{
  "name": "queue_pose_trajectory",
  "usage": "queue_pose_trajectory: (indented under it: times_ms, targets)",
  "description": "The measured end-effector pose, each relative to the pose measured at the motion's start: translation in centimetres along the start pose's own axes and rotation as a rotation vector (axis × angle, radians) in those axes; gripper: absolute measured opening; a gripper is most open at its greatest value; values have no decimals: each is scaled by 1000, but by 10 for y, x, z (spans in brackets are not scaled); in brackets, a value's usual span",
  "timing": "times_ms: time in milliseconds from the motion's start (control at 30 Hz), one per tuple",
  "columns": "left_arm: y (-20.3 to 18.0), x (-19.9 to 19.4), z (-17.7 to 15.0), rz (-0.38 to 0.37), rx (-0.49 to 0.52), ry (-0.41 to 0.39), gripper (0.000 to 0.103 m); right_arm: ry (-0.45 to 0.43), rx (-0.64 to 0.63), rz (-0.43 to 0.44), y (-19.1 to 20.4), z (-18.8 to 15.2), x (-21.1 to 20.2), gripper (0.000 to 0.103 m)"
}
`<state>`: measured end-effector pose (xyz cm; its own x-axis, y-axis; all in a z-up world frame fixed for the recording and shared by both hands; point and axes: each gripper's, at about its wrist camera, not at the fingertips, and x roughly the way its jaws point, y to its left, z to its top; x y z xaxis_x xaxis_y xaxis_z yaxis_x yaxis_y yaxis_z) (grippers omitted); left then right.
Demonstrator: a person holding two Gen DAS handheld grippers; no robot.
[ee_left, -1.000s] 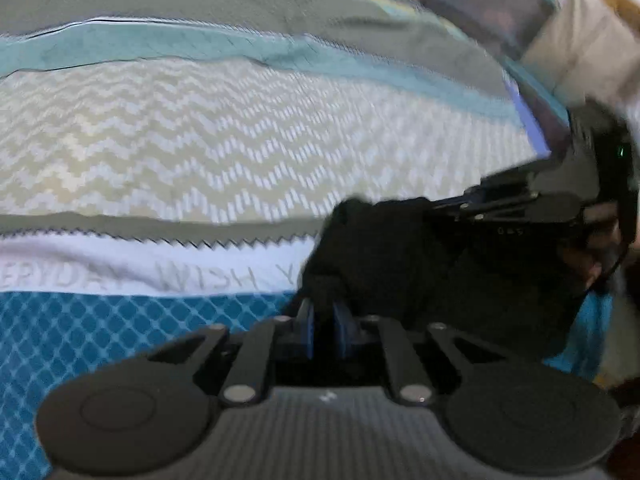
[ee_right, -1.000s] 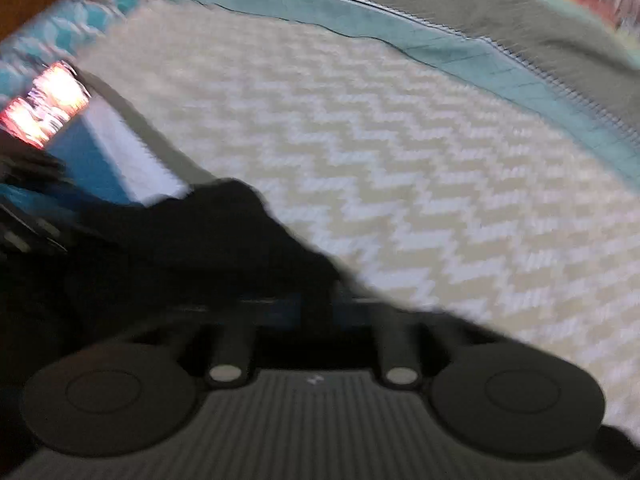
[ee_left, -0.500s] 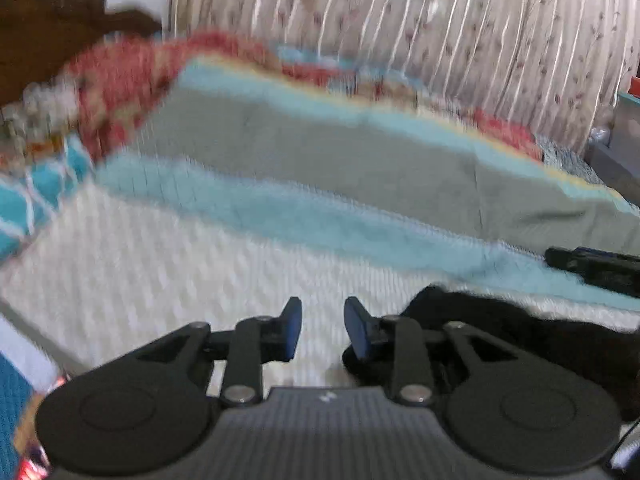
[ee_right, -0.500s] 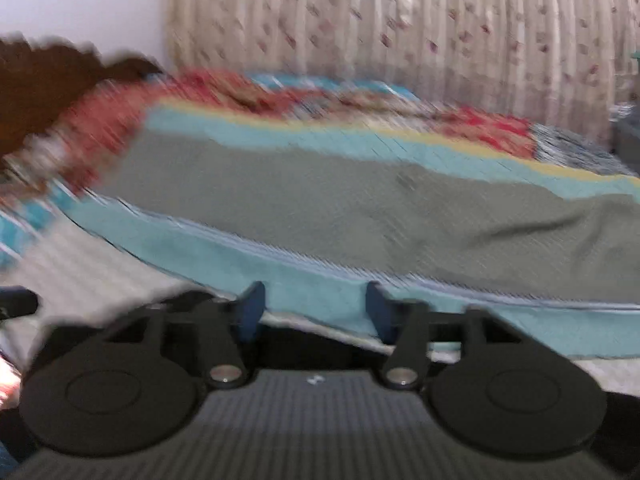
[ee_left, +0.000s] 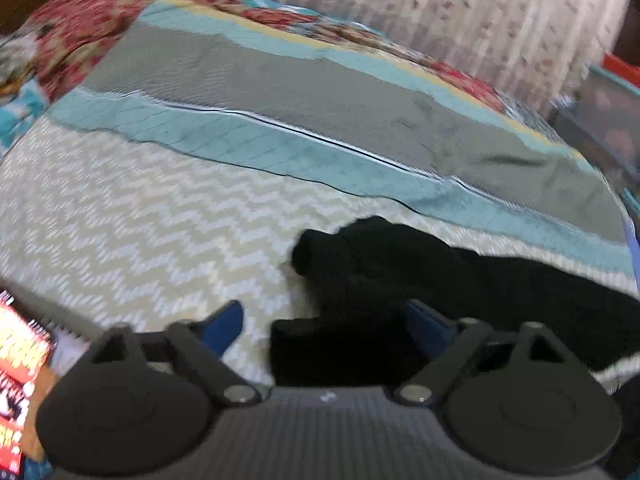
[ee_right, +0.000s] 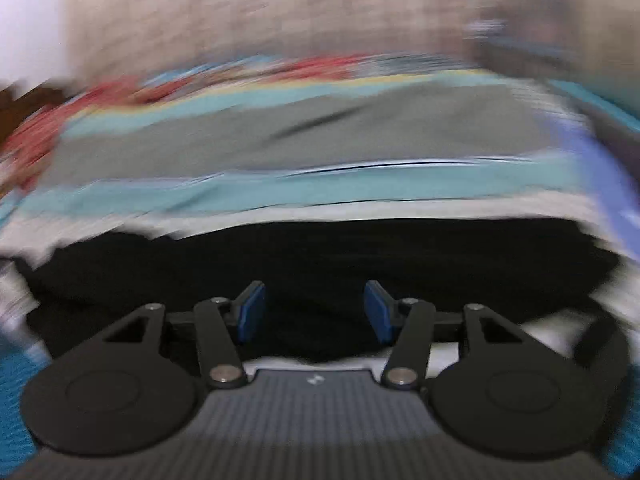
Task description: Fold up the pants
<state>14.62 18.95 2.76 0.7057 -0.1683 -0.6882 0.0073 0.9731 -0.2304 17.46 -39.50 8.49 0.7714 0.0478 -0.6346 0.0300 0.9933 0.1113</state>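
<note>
The black pants [ee_left: 420, 280] lie bunched on the zigzag-patterned bedspread [ee_left: 140, 232], at the right of the left wrist view. My left gripper [ee_left: 324, 328] is open just above the pants' near edge, with cloth lying between its blue pads. In the blurred right wrist view the pants [ee_right: 320, 256] spread as a wide black band across the bed. My right gripper [ee_right: 312, 312] is open over them and holds nothing.
The bedspread has teal [ee_left: 240, 144] and grey stripes [ee_left: 320, 92] further back. A floral curtain [ee_left: 440, 12] hangs behind the bed. A bright red printed object [ee_left: 20, 368] lies at the left edge. A dark box [ee_left: 604, 120] stands at the right.
Both grippers, shut on the pants a second ago, have opened and let go. The pants now lie on the bed, and both jaws are spread wider than half a second ago.
</note>
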Motion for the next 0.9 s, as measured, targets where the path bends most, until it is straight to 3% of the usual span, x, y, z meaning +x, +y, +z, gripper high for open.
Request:
queue_pose_trajectory:
  times_ms: [33, 67, 133, 233, 367, 433, 533, 633, 667, 700, 767, 800, 900]
  targets:
    - [-7, 2, -2, -22, 27, 20, 45, -16, 56, -91, -26, -1, -8, 57]
    - [-13, 5, -2, -37, 47, 54, 19, -20, 102, -185, -49, -3, -14, 58]
    - [-19, 2, -3, -73, 41, 82, 11, -5, 136, -318, -81, -5, -16, 62]
    - [-24, -26, -4, -98, 51, 45, 9, 68, 174, -384, -102, -11, -5, 64]
    - [-11, -68, -4, -140, -35, 52, 9, 95, 201, -361, -105, -5, 19, 65]
    - [1, -84, -6, -143, -86, 66, 9, 108, 164, -345, -103, 1, 28, 72]
    - [19, -98, -11, -139, -163, 93, 9, 190, 85, -454, -102, 5, 58, 77]
    - [29, -98, -20, -100, -208, 118, 9, 312, 90, -533, -115, -2, 89, 66]
    - [31, -98, -23, -96, -221, 126, 9, 324, 73, -533, -116, -4, 92, 44]
    - [32, -99, -27, -98, -234, 129, 9, 314, 65, -511, -114, -5, 87, 33]
    - [33, -101, -30, -101, -245, 127, 9, 227, 84, -461, -110, 8, 64, 23]
    - [34, -102, -31, -103, -252, 127, 9, 147, 116, -412, -113, 18, 45, 23]
    - [35, -107, -32, -118, -275, 118, 8, -223, 277, -176, -130, 43, -57, 22]
